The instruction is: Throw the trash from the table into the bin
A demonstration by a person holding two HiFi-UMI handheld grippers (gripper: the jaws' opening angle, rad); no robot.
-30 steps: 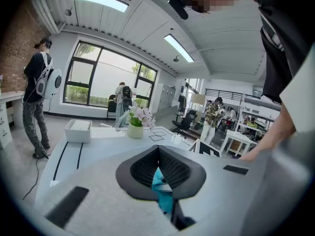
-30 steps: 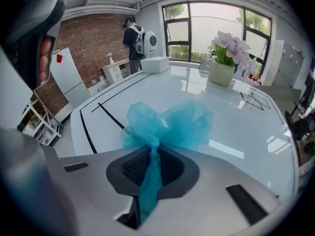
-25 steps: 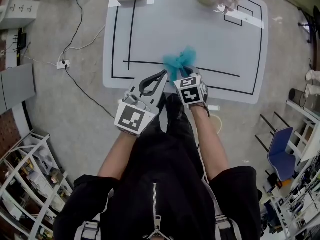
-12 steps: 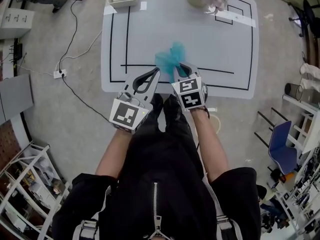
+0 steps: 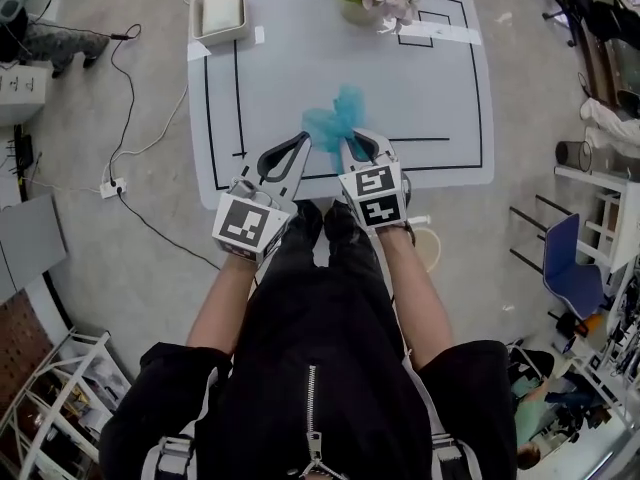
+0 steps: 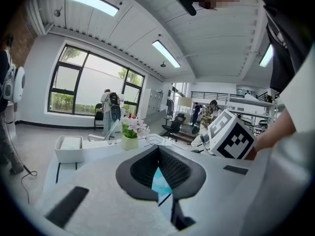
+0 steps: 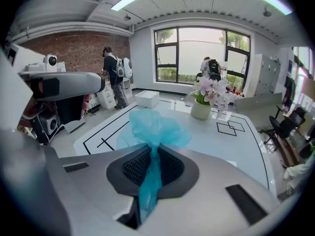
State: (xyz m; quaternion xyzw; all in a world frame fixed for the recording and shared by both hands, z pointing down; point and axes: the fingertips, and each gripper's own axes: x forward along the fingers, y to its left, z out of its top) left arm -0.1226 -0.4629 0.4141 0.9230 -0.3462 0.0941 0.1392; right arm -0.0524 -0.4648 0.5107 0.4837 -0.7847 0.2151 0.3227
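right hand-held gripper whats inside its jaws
The right hand-held gripper is shut on a teal plastic bag: a twisted strip runs between the jaws and the puffed top sticks out beyond them. The strip's lower end drops out of sight in the gap.

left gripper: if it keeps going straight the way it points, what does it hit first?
Likely the teal plastic trash held by the right gripper, just ahead of the left gripper; depth unclear, otherwise the table.

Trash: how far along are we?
Done: right tool is shut on the teal trash. In hand: trash held over the table. To do: drop it in the bin, likely the white box at the far corner. Left tool is shut, empty.
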